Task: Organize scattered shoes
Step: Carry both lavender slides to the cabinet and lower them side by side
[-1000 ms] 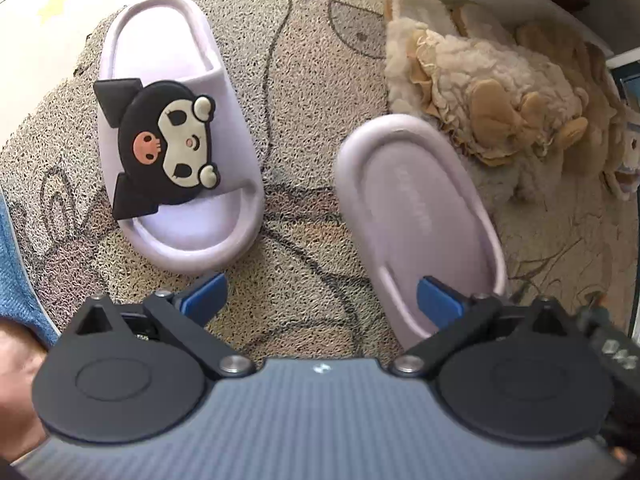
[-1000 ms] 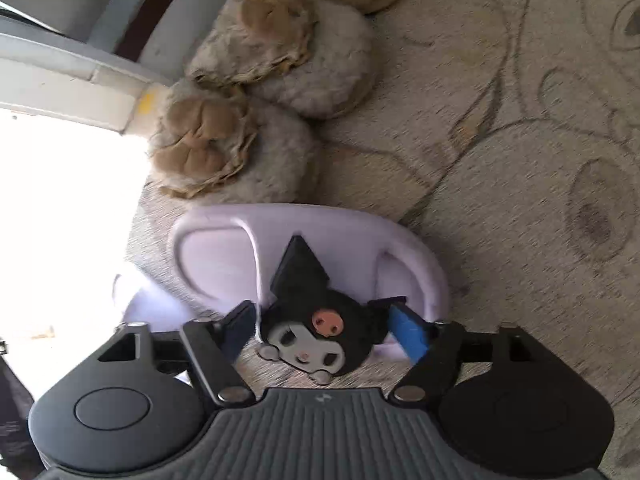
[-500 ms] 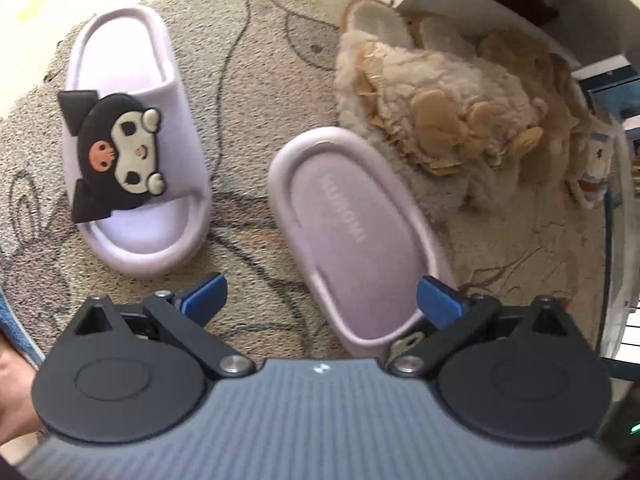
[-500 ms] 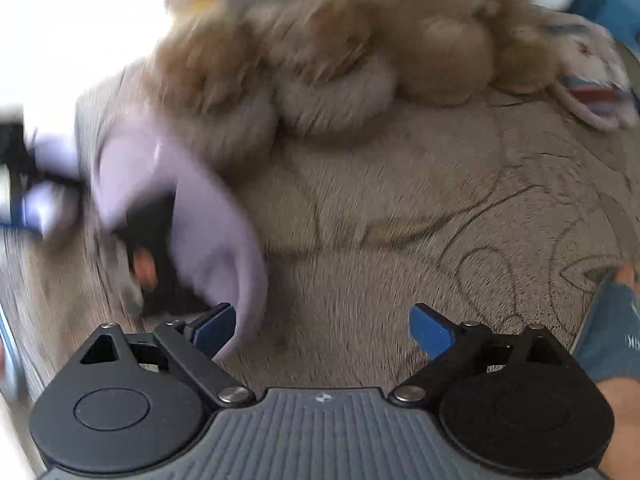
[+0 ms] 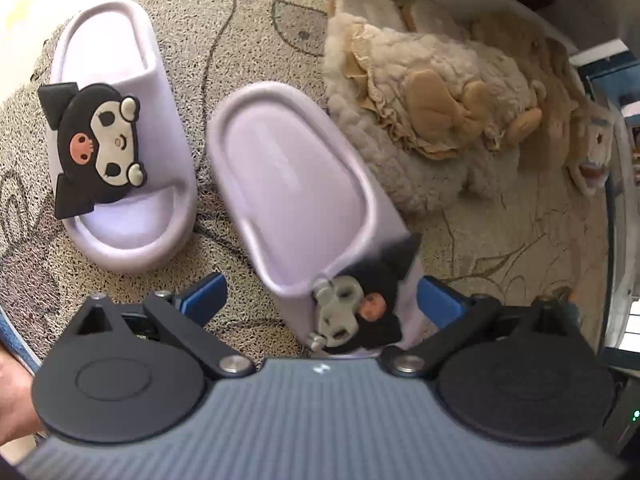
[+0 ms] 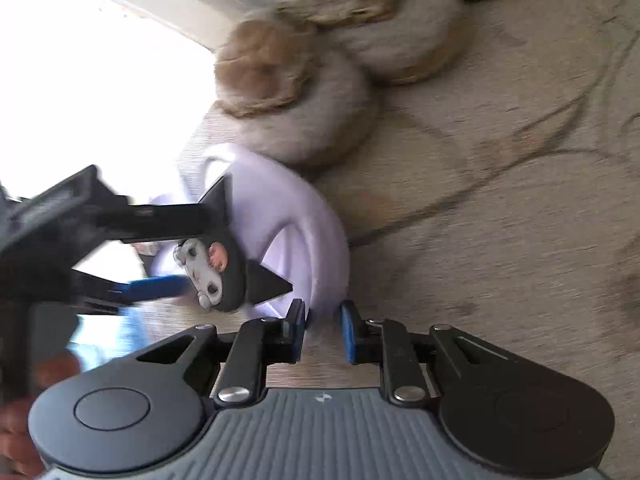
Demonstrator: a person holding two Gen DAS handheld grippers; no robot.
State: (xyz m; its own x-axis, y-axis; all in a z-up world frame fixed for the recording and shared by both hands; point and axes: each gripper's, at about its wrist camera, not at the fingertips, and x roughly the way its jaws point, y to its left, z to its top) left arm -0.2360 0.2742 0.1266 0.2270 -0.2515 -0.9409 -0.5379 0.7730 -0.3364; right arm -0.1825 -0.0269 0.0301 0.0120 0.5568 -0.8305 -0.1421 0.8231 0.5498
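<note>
Smooth lilac foam slide [image 5: 296, 200] lies on a looped-pile mat [image 5: 248, 40]; left gripper [image 5: 320, 300] spread wide around its toe, right gripper [image 6: 323, 332] closed on its rim.

text: none legible | slipper insole [image 5: 292, 184]: faint embossed lettering, too blurred to read

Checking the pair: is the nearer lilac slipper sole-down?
Sole-down: the nearer lilac slipper shows its footbed, character strap on top, like its mate.

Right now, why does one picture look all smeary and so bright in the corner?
Right wrist view: motion blur smears the furry slippers and mat, and glare whites out the upper left. Left wrist view: mostly sharp, but the fisheye bends the edges.
</note>
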